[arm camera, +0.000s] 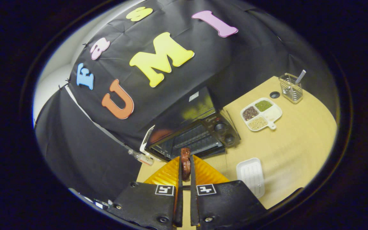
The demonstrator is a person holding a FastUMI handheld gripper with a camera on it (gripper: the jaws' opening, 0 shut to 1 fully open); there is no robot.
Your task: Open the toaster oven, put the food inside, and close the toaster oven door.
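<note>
A black toaster oven (193, 135) stands on the wooden table (292, 150) beyond the fingers, against the black cloth wall, its two knobs on the right side. Its glass door looks closed, though I cannot tell for sure from this angle. My gripper (185, 166) is shut on a thin reddish-brown piece of food (185, 162), held upright between both fingers above an orange ribbed plate (203, 174). The food's top end overlaps the oven's lower front in this view.
A white divided dish (262, 113) with grains and spices lies right of the oven. A wire holder (291, 88) with a utensil stands at the far right. A white ribbed tray (251, 175) lies right of the fingers. A small bottle (141, 157) lies left of the oven.
</note>
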